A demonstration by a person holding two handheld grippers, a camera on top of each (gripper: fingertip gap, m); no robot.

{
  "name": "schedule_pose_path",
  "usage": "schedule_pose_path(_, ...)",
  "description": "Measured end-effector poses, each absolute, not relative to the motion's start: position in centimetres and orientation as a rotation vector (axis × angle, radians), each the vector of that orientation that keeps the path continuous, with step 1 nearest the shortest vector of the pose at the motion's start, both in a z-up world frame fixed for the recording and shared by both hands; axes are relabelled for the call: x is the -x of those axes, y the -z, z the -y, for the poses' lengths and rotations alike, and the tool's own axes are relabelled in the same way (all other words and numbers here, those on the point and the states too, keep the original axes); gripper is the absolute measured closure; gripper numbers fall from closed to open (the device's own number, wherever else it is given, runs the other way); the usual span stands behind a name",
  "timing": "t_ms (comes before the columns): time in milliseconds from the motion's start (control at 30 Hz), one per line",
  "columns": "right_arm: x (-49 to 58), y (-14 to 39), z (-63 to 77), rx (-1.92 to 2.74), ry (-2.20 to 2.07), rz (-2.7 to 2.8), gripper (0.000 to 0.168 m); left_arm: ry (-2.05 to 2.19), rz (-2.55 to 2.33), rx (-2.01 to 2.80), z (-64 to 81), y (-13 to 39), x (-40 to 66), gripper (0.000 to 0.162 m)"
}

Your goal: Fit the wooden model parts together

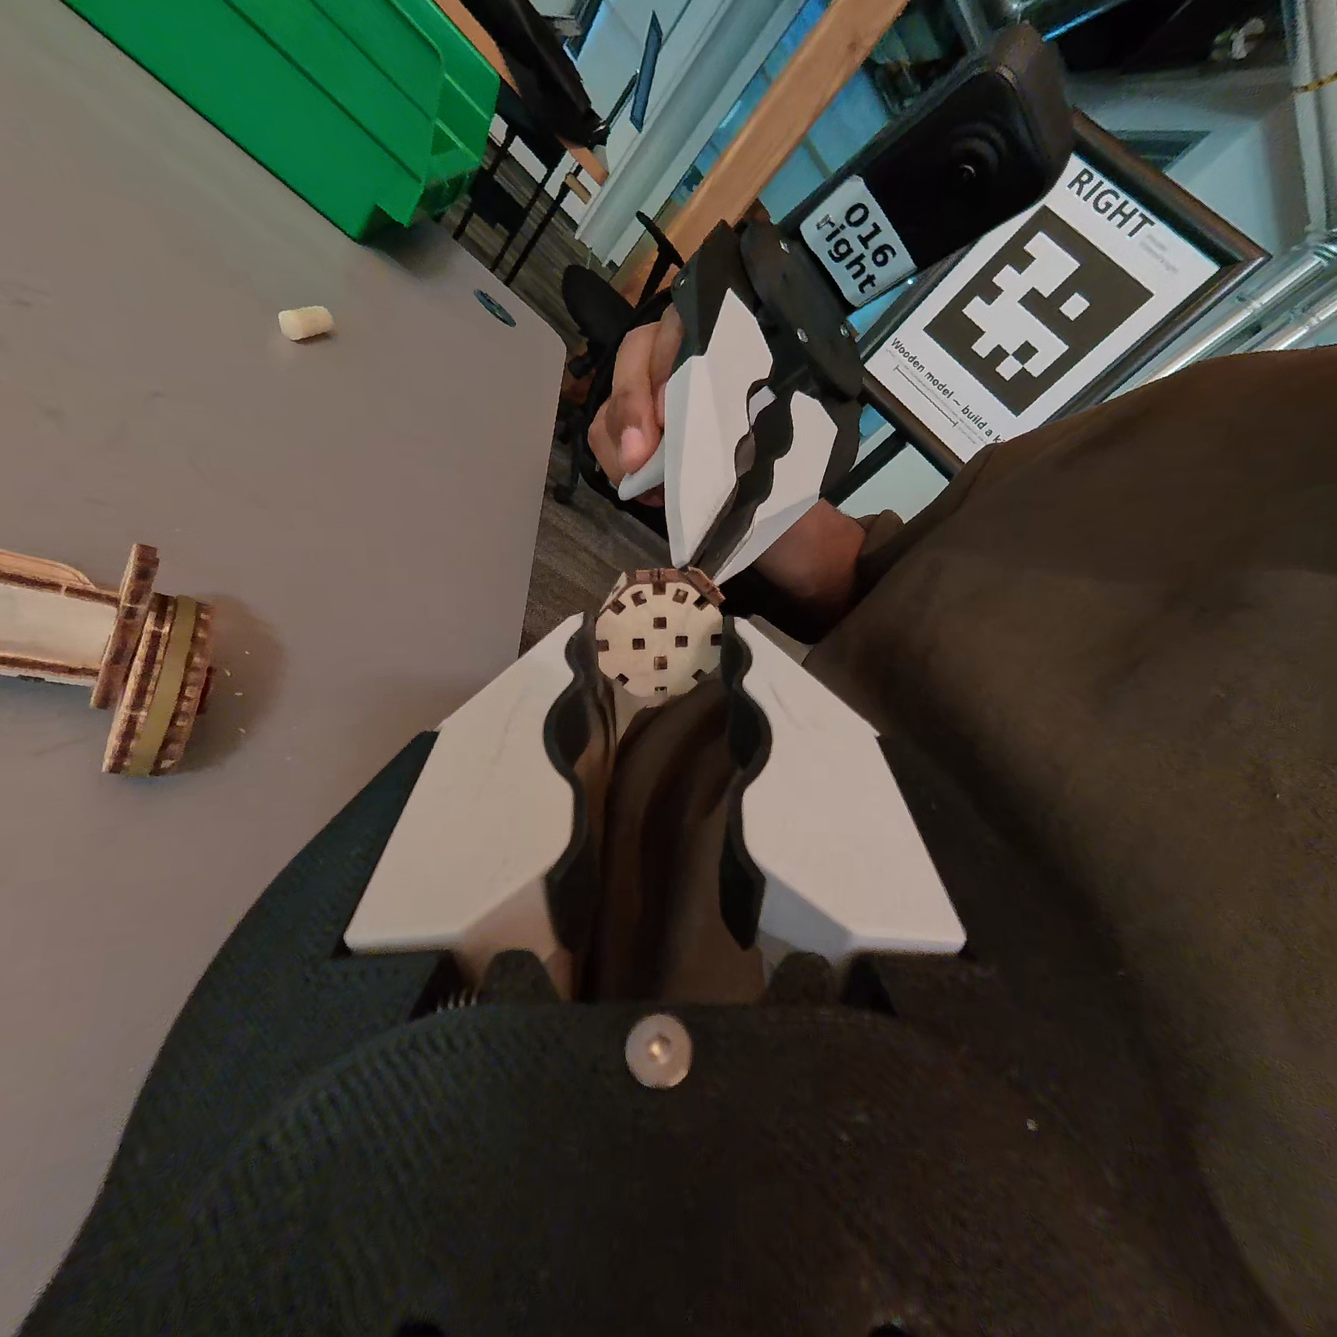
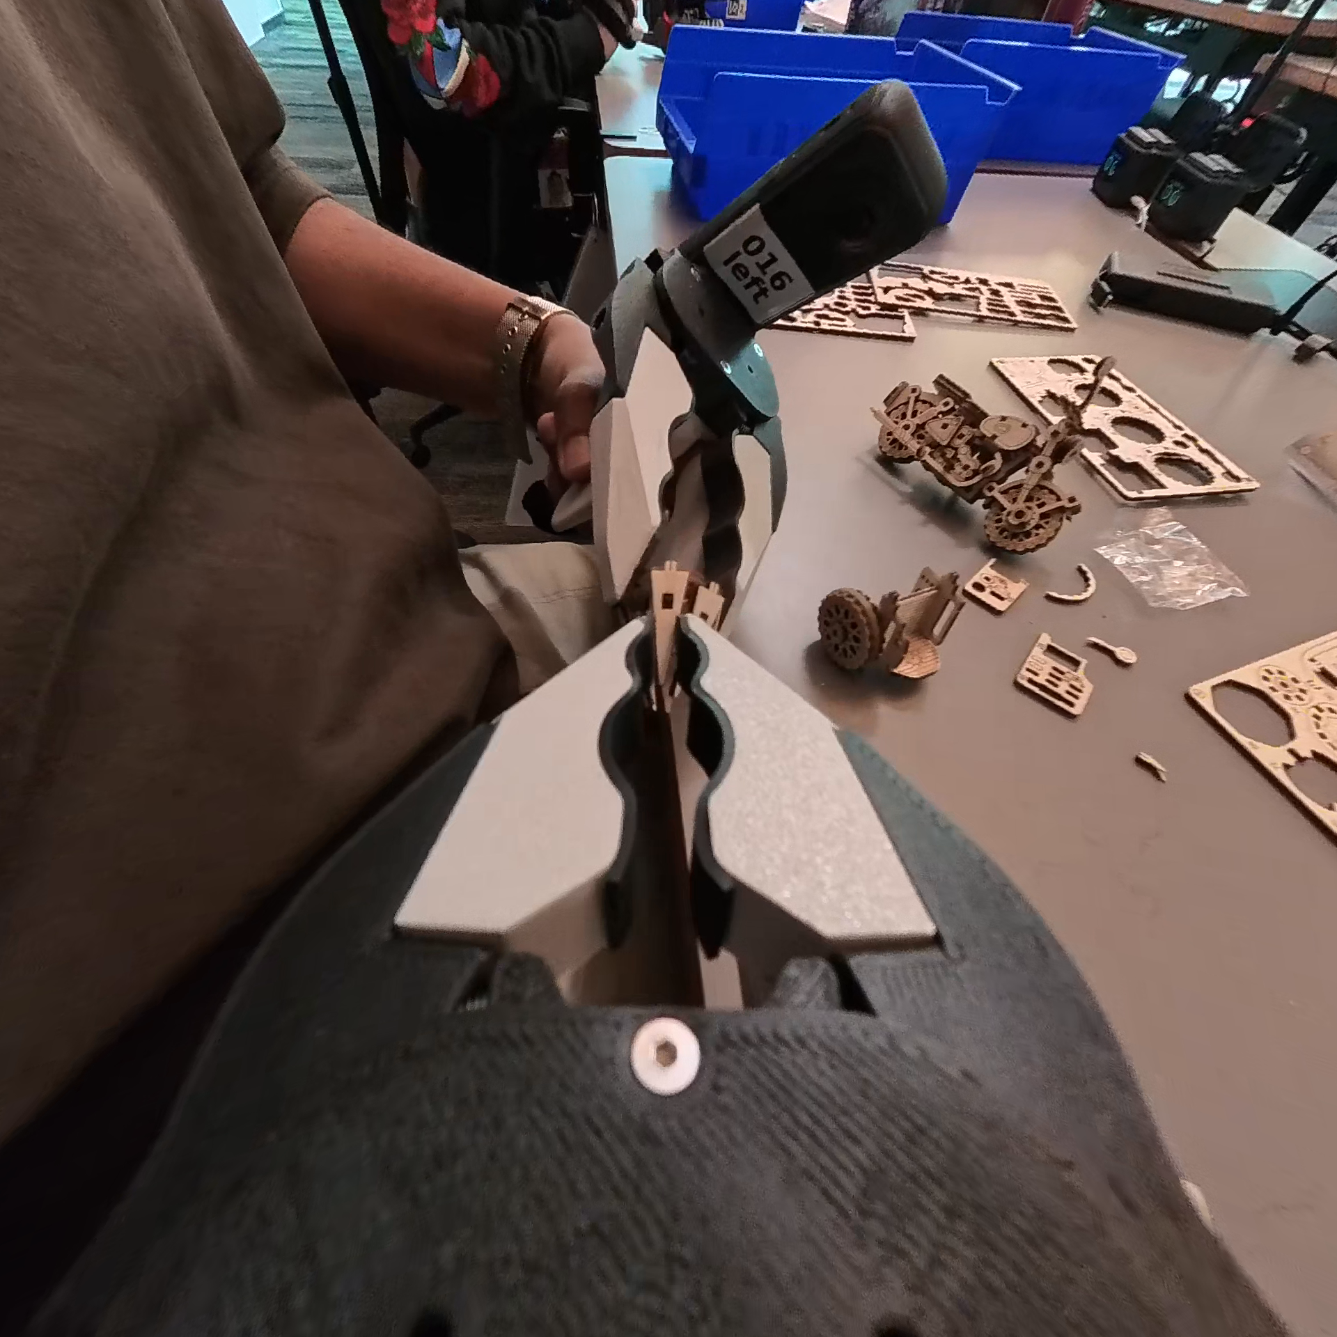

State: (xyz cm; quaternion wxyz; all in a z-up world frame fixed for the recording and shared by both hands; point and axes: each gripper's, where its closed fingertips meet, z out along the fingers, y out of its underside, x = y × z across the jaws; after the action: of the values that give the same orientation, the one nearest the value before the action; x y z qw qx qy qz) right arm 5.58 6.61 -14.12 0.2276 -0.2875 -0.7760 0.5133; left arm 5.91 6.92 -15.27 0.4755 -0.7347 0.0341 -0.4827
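Observation:
My left gripper (image 1: 657,628) is shut on a round wooden disc part (image 1: 660,655) with square slots, held off the table's edge above the person's lap. My right gripper (image 1: 698,571) comes in from above, its tips touching the disc's toothed rim. In the right wrist view my right gripper (image 2: 664,628) is shut on a thin flat wooden piece (image 2: 665,595), held edge-on against the part in the left gripper (image 2: 680,579). That round part is mostly hidden there.
A wooden wheel-and-axle assembly (image 1: 152,662) and a small cork-like piece (image 1: 305,322) lie on the grey table (image 1: 325,506) near green bins (image 1: 304,94). A wooden motorcycle (image 2: 977,463), a wheeled sub-assembly (image 2: 886,629), cut-out sheets (image 2: 1121,427), loose bits and blue bins (image 2: 832,116) are to the right. The grippers are tip to tip, or close to it.

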Motion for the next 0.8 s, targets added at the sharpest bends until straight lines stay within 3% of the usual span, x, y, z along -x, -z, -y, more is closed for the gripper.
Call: schedule_pose_path(800, -5.12, 14.09, -6.86, 0.812, -1.388, 2.098, 0.162, 1.238, -0.003, 1.772, -7.23, 15.06, -5.58, 0.133)
